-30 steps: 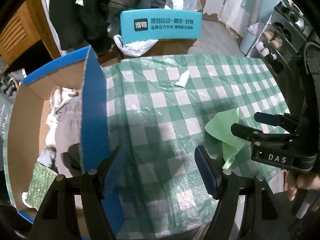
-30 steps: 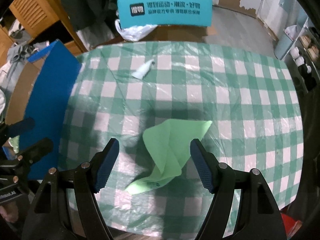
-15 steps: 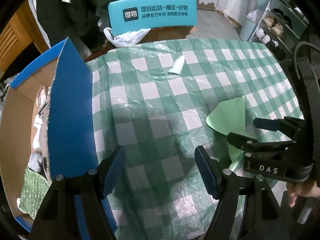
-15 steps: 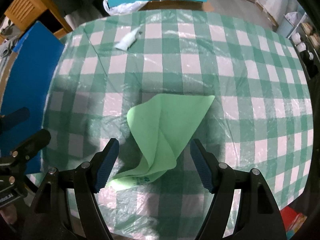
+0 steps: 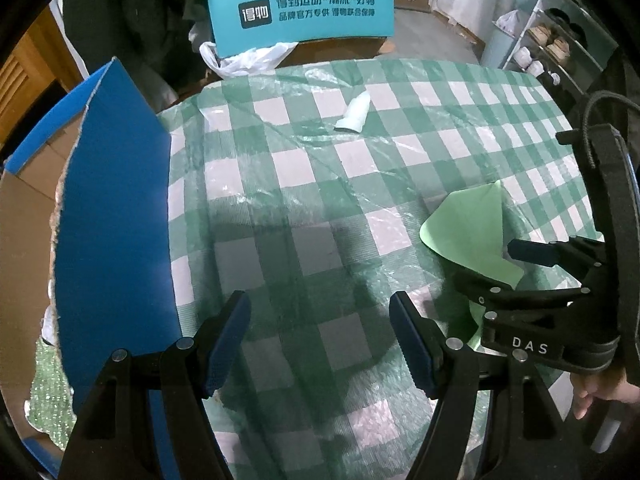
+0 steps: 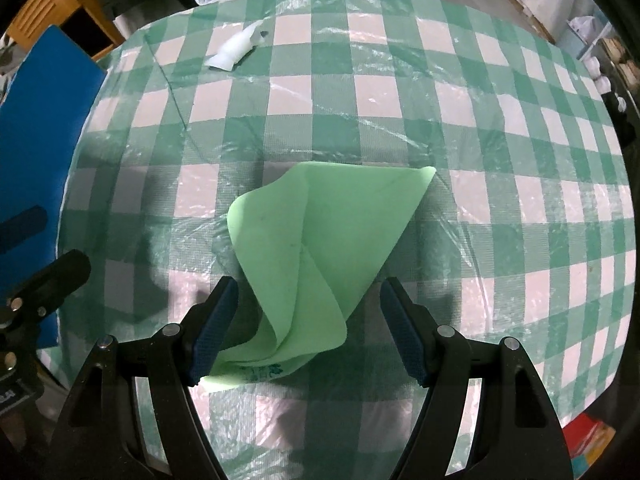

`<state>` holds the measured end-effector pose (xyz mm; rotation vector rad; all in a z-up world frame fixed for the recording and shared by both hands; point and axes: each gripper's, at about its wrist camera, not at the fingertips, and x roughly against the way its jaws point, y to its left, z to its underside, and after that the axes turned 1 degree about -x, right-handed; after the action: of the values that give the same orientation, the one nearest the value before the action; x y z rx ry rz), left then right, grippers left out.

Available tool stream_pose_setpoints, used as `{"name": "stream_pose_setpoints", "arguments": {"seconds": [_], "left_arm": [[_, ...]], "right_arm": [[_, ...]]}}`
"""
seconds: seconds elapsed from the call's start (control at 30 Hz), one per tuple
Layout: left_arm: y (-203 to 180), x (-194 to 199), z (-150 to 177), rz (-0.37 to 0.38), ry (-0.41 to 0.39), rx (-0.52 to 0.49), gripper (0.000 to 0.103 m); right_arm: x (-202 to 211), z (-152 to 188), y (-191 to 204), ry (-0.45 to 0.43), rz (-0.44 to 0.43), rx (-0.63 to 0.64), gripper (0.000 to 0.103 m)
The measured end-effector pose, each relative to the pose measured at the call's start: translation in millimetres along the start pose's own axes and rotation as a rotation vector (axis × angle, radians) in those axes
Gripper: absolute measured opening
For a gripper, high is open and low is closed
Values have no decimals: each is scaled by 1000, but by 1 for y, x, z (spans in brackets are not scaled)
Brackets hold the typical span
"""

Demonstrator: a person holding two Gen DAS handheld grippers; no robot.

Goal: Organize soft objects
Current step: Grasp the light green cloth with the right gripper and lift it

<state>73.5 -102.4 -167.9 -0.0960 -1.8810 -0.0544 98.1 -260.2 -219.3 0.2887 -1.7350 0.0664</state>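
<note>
Right gripper (image 6: 308, 316): jaws spread wide, blue pads either side of the folded light-green cloth (image 6: 320, 248), neither pad pressing on it. Cloth lying rumpled on the green-and-white checked tablecloth (image 6: 440, 100) in the right wrist view, widest at 12 o'clock, narrowing to a curled tail at 7 o'clock by the near-left pad; some small dark print on that tail, too small to read. Small white tube (image 6: 236, 50) lying on the tablecloth at 11 o'clock, well apart from the cloth.

Left gripper (image 5: 320, 340): jaws open, only bare checked tablecloth (image 5: 320, 184) between the pads. Green cloth (image 5: 468, 228) at 3 o'clock in the left wrist view, partly hidden behind the right gripper (image 5: 532, 276), with a bit of a hand (image 5: 604, 396) gripping its handle at 4 o'clock. Blue cardboard box flap (image 5: 112, 216) upright at 9 o'clock, touching the table edge; sparkly green fabric (image 5: 48, 400) visible in the box at 8 o'clock. White tube (image 5: 354, 114) at 12 o'clock, and beyond it a teal chair back (image 5: 304, 12) printed with Chinese characters, with a white plastic bag (image 5: 244, 58) beneath it.
</note>
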Motion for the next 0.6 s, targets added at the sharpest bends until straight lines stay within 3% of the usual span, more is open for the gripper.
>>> {"name": "stream_pose_setpoints", "arguments": {"seconds": [0.37, 0.43, 0.5, 0.53, 0.6], "left_arm": [[2, -7, -3, 5, 20, 11, 73], [2, -7, -3, 4, 22, 13, 73], [2, -8, -4, 5, 24, 14, 73], [2, -9, -5, 5, 25, 15, 73], [1, -9, -5, 6, 25, 19, 73]], "right_arm": [[-8, 7, 21, -24, 42, 81, 71], [-7, 7, 20, -26, 46, 83, 62], [-4, 6, 16, -35, 51, 71, 42], [-3, 5, 14, -38, 52, 63, 38], [0, 1, 14, -44, 55, 55, 16]]}}
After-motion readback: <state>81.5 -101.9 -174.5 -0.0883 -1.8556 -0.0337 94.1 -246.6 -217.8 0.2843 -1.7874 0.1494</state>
